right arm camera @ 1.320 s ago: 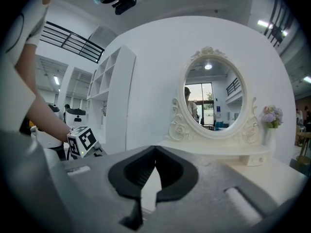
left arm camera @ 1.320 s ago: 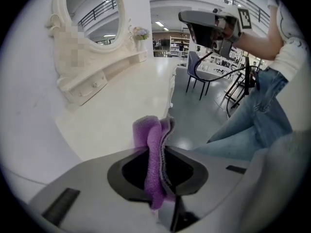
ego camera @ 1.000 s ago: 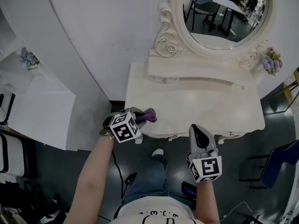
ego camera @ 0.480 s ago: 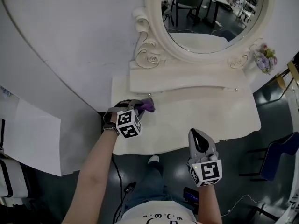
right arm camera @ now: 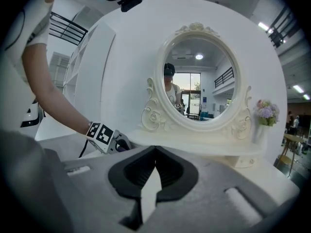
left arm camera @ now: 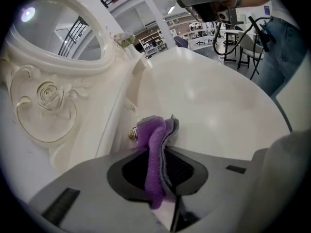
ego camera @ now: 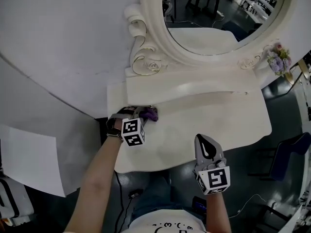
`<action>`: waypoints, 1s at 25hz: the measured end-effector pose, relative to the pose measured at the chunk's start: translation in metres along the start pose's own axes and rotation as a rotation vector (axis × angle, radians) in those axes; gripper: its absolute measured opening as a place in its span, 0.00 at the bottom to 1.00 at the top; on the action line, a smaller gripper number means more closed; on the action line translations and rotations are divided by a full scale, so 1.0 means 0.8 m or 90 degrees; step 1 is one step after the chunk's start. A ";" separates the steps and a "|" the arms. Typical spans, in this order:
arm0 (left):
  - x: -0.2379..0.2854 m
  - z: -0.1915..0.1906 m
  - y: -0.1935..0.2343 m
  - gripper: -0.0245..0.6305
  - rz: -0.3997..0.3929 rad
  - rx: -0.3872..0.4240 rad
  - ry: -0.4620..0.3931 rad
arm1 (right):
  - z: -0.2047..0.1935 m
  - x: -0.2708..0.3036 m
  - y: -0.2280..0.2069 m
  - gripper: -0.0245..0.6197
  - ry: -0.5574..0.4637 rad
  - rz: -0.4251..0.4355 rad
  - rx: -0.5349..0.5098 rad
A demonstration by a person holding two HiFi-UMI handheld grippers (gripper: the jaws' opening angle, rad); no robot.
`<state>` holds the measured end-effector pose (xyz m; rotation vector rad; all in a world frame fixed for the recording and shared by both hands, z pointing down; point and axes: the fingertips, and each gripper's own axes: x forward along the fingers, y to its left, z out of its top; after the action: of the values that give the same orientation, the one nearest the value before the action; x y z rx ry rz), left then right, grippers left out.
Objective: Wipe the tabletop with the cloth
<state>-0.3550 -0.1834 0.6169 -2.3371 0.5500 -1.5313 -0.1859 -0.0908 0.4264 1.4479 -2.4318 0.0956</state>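
A purple cloth (left arm camera: 154, 144) is pinched between the jaws of my left gripper (ego camera: 145, 113), which is shut on it. The cloth (ego camera: 151, 114) rests on the cream tabletop (ego camera: 209, 120) at its back left corner, right against the raised drawer shelf (ego camera: 184, 90) and beside a small gold knob (left arm camera: 131, 134). My right gripper (ego camera: 207, 147) hovers over the table's front edge, well to the right of the cloth, shut with nothing between its jaws. In the right gripper view the left gripper (right arm camera: 109, 140) shows at the left, below the mirror.
An oval mirror (ego camera: 218, 13) in an ornate cream frame stands at the back of the dressing table. A small bunch of purple flowers (ego camera: 275, 62) sits at the back right. A white wall (ego camera: 63, 47) lies to the left, dark floor (ego camera: 286, 149) to the right.
My left gripper has carried the cloth from the table's front left edge back to the drawer shelf. The right gripper has stayed near the front edge.
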 end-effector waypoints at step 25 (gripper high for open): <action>-0.040 0.019 -0.084 0.15 -0.034 -0.175 -0.011 | 0.003 -0.049 0.005 0.04 -0.023 0.057 -0.019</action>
<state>-0.3422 -0.1088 0.6146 -2.5837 0.7418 -1.5411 -0.1722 -0.0560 0.4131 1.3398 -2.5158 0.0522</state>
